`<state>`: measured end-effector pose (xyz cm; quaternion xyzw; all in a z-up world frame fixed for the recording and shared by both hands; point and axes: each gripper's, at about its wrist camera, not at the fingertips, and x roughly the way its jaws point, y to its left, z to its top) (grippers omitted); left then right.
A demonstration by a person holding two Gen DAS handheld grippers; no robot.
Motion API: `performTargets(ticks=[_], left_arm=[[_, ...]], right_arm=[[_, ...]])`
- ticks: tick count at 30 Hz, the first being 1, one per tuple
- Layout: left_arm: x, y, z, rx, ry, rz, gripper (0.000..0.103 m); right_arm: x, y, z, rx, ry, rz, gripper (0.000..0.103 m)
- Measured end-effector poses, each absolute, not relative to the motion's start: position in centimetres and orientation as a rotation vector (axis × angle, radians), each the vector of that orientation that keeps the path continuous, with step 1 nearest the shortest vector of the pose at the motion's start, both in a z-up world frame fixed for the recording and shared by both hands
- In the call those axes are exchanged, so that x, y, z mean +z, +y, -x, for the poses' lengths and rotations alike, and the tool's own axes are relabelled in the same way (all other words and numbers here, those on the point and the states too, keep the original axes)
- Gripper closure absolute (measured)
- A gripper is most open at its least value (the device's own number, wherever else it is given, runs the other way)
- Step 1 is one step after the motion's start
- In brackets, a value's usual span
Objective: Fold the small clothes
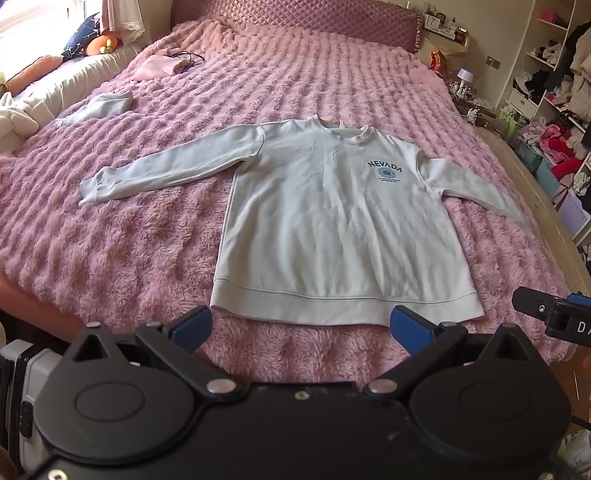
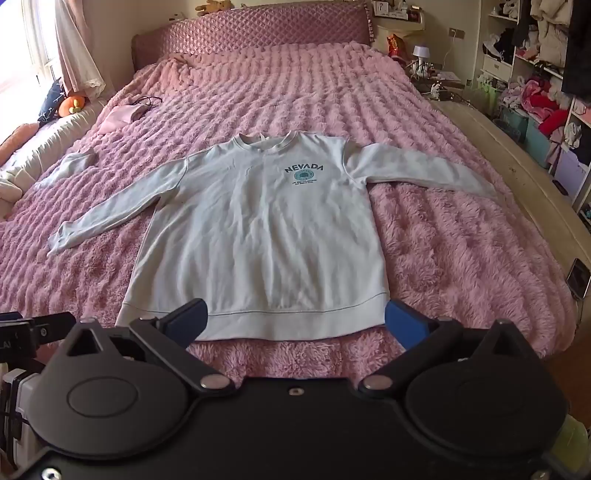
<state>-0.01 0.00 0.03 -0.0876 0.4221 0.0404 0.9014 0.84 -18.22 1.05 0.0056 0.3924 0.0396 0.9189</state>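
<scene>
- Flat on the pink fluffy bedspread lies a pale sweatshirt, front up, sleeves out, hem near.
- Just short of the hem, left gripper and right gripper hover, spread, empty.
- Far: quilted headboard; right: cluttered shelves.

Sweatshirt flat on bed, both tongs at near edge.

Sweatshirt lies front up on the bed, collar toward the headboard, hem nearest, sleeves spread left and right. Left tongs and right tongs sit side by side just before the hem, each spread wide, holding nothing. A small garment lies far left; another behind it. Shelves stand right of the bed.
</scene>
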Motion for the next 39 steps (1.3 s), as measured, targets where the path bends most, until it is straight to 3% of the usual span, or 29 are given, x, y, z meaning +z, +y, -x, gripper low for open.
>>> performTargets(ticks=[39], left_arm=[[-0.3, 0.2, -0.4, 0.071, 0.895, 0.173, 0.0]], right_arm=[[0.4, -18.2, -1.5, 0.078, 0.825, -0.011, 0.0]])
